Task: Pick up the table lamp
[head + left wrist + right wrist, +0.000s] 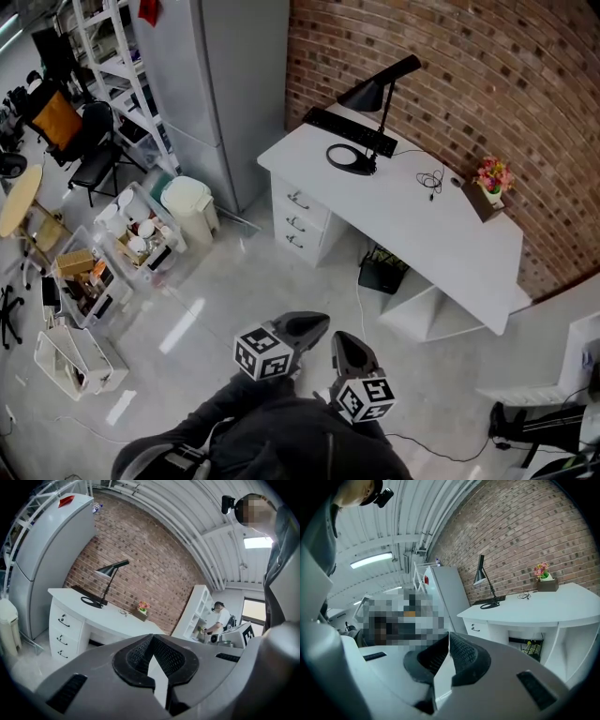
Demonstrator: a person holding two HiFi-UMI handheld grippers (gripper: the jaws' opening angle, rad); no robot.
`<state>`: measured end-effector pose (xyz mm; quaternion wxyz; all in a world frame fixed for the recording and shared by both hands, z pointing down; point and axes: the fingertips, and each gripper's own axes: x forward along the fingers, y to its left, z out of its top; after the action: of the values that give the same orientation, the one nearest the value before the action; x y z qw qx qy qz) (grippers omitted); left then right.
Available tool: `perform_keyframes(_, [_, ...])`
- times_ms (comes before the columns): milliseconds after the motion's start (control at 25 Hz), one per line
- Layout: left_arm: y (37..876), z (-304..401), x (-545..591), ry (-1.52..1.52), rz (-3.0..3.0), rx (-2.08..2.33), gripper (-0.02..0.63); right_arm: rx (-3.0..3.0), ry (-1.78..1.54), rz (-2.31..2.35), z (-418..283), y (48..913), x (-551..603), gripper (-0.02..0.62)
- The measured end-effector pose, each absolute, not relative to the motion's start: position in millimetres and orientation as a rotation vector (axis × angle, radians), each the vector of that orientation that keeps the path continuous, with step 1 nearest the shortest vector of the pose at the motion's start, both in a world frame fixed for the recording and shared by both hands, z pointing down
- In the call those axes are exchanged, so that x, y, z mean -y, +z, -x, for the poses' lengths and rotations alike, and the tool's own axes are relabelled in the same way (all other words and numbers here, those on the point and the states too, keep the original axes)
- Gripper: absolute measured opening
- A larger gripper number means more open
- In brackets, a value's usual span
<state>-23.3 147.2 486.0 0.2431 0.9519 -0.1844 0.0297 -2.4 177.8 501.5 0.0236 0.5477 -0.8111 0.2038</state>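
Observation:
The black table lamp (373, 111) stands on its ring base at the back of the white desk (441, 234), against the brick wall; it also appears as the lamp (105, 581) and the lamp (485, 584). My left gripper (314, 325) and right gripper (343, 343) hang side by side low in the head view, well short of the desk. Both are shut with nothing between the jaws. In the gripper views the left gripper (151, 641) and right gripper (448, 641) point toward the desk from a distance.
A black keyboard (349, 130), a coiled cable (430, 178) and a small flower pot (491, 181) share the desk. A grey cabinet (220, 84) and a white bin (191, 210) stand left of it. Crates (141, 242) clutter the floor at left. A person (219, 618) works by shelves at right.

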Motion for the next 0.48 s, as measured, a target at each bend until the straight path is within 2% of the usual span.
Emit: perform_keyframes(480, [483.6, 33.3, -96.3, 0.063, -2.625, 0.466, 0.002, 2.509, 0.565, -1.686, 16.0, 503.2, -122.7, 0.012])
